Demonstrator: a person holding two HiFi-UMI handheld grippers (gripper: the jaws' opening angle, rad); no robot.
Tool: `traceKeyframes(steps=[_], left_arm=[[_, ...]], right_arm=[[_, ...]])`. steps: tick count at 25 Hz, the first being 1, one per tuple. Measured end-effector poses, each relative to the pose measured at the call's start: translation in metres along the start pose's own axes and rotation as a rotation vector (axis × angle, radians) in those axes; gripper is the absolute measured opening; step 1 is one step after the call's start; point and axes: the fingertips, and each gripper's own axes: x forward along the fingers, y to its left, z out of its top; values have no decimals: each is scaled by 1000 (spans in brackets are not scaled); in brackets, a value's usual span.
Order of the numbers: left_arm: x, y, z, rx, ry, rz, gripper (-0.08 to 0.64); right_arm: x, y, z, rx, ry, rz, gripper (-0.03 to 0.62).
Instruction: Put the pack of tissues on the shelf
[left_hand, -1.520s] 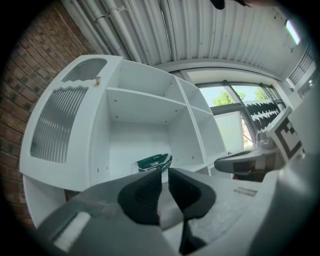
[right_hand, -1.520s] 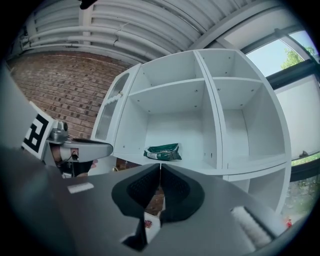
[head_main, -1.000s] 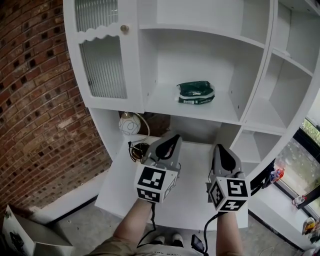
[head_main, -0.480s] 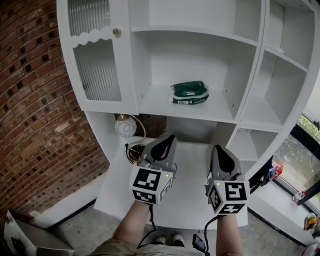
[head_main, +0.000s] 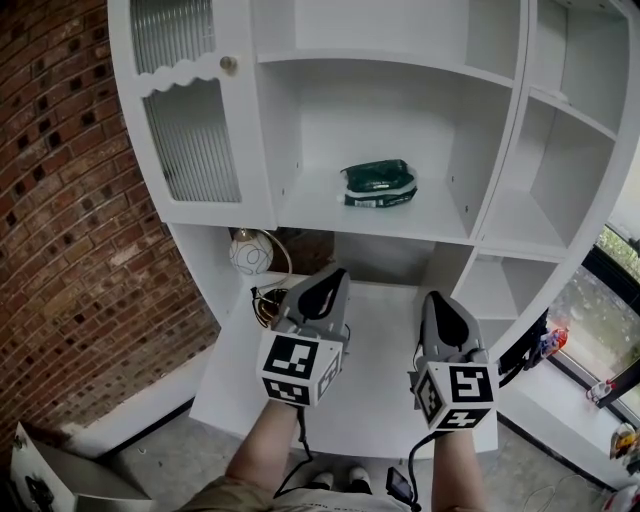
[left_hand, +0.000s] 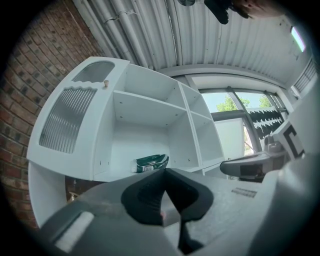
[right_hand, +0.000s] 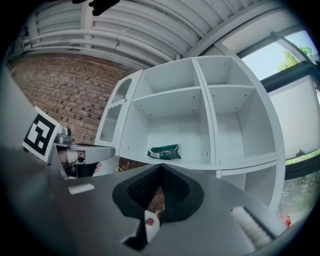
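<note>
The pack of tissues (head_main: 378, 184), dark green with a white strip along its lower edge, lies flat on the shelf (head_main: 320, 208) in the middle compartment of a white shelf unit (head_main: 520, 130), towards that shelf's right side and clear of the walls. Nothing touches it. The left gripper (head_main: 332, 276) and the right gripper (head_main: 441, 298) hang side by side below that shelf, well apart from the pack, over the white surface (head_main: 385, 395) at the unit's foot. Both point towards the unit. In each gripper view the jaws are pressed together with nothing between them. A ribbed-glass cabinet door (head_main: 190, 135) with a small knob (head_main: 229, 64) stands left of the compartment, and a brick wall (head_main: 70, 200) lies beyond it.
</note>
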Motion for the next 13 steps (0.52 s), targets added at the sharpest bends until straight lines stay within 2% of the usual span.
traceKeyframes(steps=[13], left_arm=[[-2, 14, -5, -13, 10, 27, 9]], right_arm=[[2, -1, 6, 2, -37, -3, 0]])
